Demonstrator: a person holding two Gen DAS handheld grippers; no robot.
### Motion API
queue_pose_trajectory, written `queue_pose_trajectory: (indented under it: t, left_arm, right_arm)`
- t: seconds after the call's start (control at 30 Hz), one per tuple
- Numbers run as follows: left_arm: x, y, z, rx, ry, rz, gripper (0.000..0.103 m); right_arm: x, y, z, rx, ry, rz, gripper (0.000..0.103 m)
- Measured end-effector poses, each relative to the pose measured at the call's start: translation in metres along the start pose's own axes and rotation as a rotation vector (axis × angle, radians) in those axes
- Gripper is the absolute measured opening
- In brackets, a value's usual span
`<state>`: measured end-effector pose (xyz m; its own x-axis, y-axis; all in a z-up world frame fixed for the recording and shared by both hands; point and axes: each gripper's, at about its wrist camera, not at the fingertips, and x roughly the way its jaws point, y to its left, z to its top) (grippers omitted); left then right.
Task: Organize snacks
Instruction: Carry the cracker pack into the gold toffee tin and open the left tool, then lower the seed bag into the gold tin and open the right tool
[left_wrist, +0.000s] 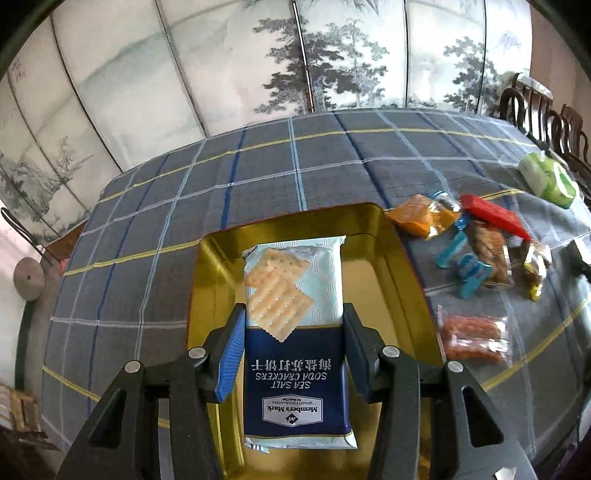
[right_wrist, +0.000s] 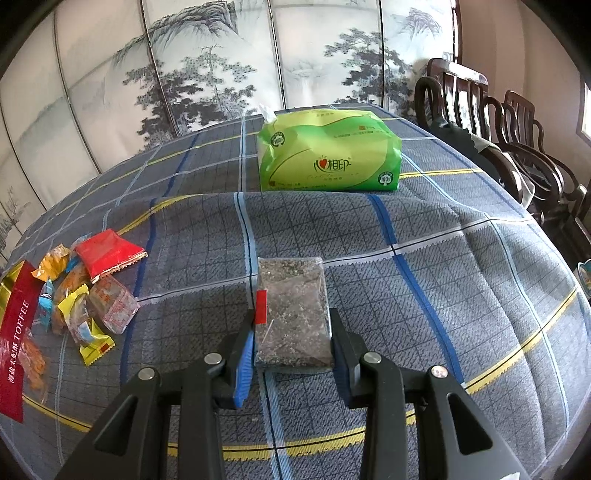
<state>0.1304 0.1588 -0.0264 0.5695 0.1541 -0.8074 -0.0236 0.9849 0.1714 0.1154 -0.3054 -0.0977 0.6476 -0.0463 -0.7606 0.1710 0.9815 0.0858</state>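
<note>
Fingers of the left gripper (left_wrist: 294, 332) clamp a cracker packet (left_wrist: 295, 332) above the gold tin (left_wrist: 397, 258). Those of the right gripper (right_wrist: 291, 332) pinch a dark sesame bar (right_wrist: 291, 314) over the checked tablecloth (right_wrist: 424, 258), with loose snacks (right_wrist: 85, 291) lying to its left and a green tissue pack (right_wrist: 328, 151) beyond.

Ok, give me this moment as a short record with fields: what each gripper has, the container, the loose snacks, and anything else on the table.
left gripper: jaws closed on the soda cracker pack, held over the gold tin
right gripper: jaws closed on a clear packet of dark snack, above the cloth
gold tin: open, only the cracker pack in front of it
loose snacks: small wrapped pieces piled on the cloth beside the tin
red wrapper: on the far side of that pile
tissue pack: green, far side of the table
tablecloth: blue-grey plaid
</note>
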Motion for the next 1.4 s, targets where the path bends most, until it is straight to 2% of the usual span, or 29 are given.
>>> queue_pose_trajectory:
  t: [0.7, 0.87, 0.9, 0.97, 1.1, 1.17, 1.3, 1.4]
  left_arm:
    - [0.051, 0.018, 0.018, -0.019, 0.082, 0.07, 0.046]
    - [0.053, 0.022, 0.018, -0.029, 0.082, 0.104, 0.052]
    - [0.05, 0.023, 0.017, -0.036, 0.073, 0.114, 0.054]
    - [0.045, 0.026, 0.016, -0.049, 0.066, 0.115, 0.063]
    - [0.021, 0.027, 0.009, -0.088, 0.033, 0.108, 0.069]
    - [0.005, 0.03, 0.003, -0.131, 0.008, 0.107, 0.076]
    - [-0.034, 0.038, -0.022, -0.224, -0.057, 0.081, 0.079]
    - [-0.054, 0.033, -0.043, -0.219, -0.085, 0.056, 0.082]
  right_arm:
    - [0.0, 0.004, 0.0, -0.024, 0.006, -0.027, 0.036]
    - [0.0, 0.004, 0.0, -0.024, 0.006, -0.026, 0.036]
    - [0.0, 0.004, 0.0, -0.024, 0.007, -0.026, 0.036]
    - [0.0, 0.004, 0.0, -0.024, 0.006, -0.026, 0.036]
    - [0.0, 0.004, 0.0, -0.021, 0.005, -0.023, 0.035]
    - [0.0, 0.002, 0.001, -0.013, 0.003, -0.013, 0.035]
    - [-0.004, -0.001, -0.003, -0.008, 0.001, 0.002, 0.035]
    - [-0.011, -0.004, -0.008, 0.013, 0.004, 0.03, 0.035]
